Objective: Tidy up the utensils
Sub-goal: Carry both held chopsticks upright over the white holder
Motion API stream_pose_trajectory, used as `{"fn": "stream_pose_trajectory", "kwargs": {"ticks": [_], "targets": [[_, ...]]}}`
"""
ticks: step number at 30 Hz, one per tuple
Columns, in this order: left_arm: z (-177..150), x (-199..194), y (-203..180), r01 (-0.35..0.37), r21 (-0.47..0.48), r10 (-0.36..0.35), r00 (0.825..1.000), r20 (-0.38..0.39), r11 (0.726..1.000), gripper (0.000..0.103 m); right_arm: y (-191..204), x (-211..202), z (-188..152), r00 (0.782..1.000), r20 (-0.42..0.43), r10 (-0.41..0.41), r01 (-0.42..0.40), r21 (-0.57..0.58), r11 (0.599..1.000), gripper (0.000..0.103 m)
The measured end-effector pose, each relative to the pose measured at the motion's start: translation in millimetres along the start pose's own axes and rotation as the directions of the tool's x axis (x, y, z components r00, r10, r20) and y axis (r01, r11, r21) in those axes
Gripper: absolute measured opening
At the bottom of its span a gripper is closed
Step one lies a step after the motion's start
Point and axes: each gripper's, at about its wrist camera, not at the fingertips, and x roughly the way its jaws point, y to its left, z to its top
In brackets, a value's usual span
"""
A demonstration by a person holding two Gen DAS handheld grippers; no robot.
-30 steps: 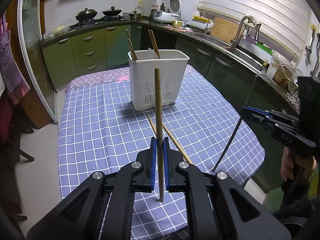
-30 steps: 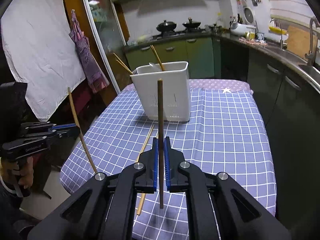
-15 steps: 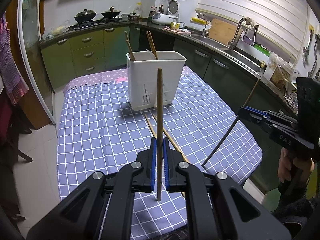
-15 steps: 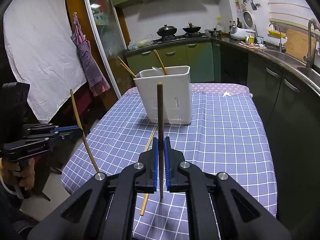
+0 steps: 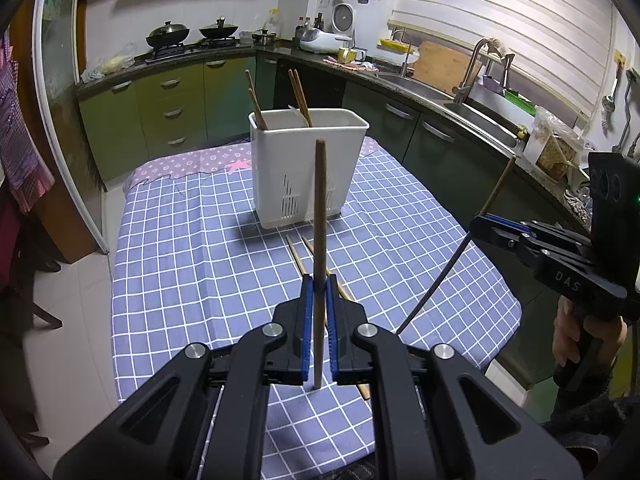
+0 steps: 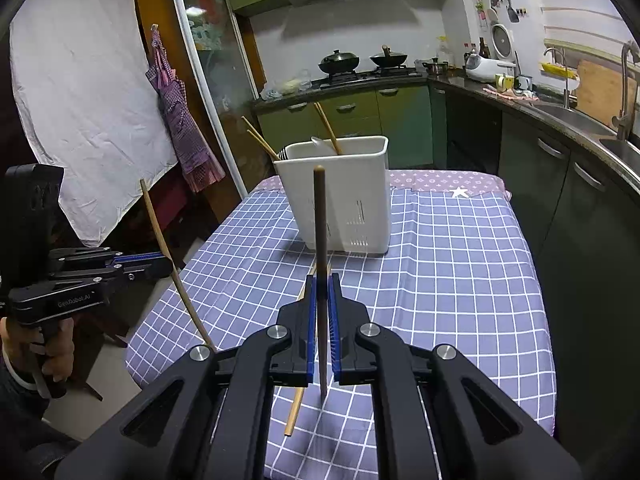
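Note:
My left gripper point(image 5: 319, 285) is shut on a brown chopstick point(image 5: 320, 208) that stands upright between its blue pads. In the right wrist view my right gripper point(image 6: 321, 282) is likewise shut on a dark chopstick point(image 6: 319, 220), also upright. Beyond both stands a white utensil holder point(image 5: 308, 168) point(image 6: 340, 196) with several chopsticks point(image 5: 298, 94) leaning inside. Two loose chopsticks point(image 5: 296, 256) lie on the cloth between holder and grippers. Each gripper shows in the other's view: the right gripper point(image 5: 486, 222) at the right edge, the left gripper point(image 6: 158, 261) at the left, each with its stick slanted.
The table wears a blue checked cloth point(image 5: 180, 260) and is small, with floor point(image 5: 68, 280) to its left. Dark green cabinets point(image 5: 432, 148) and a sink counter run along the right. A stove with pans point(image 5: 192, 34) is at the back. A person's hand point(image 5: 576, 332) holds the right gripper's handle.

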Motion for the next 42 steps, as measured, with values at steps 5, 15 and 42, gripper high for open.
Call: {"fn": "stream_pose_trajectory", "kwargs": {"ticks": [5, 15, 42], "targets": [[14.8, 1.5, -1.4, 0.020, -0.003, -0.020, 1.000, -0.003, 1.000, 0.007, 0.9, -0.5, -1.0, 1.000, -0.001, 0.001, -0.001, -0.003, 1.000, 0.007], [80.5, -14.5, -5.1, 0.030, 0.016, -0.031, 0.996, 0.087, 0.999, 0.007, -12.6, 1.1, -1.4, 1.000, -0.003, 0.001, 0.000, 0.029, 1.000, 0.007], [205.9, 51.0, 11.1, -0.107, -0.015, 0.108, 0.979, 0.175, 0.994, 0.007, -25.7, 1.6, 1.5, 1.000, 0.012, 0.014, -0.015, 0.057, 0.998, 0.007]]}}
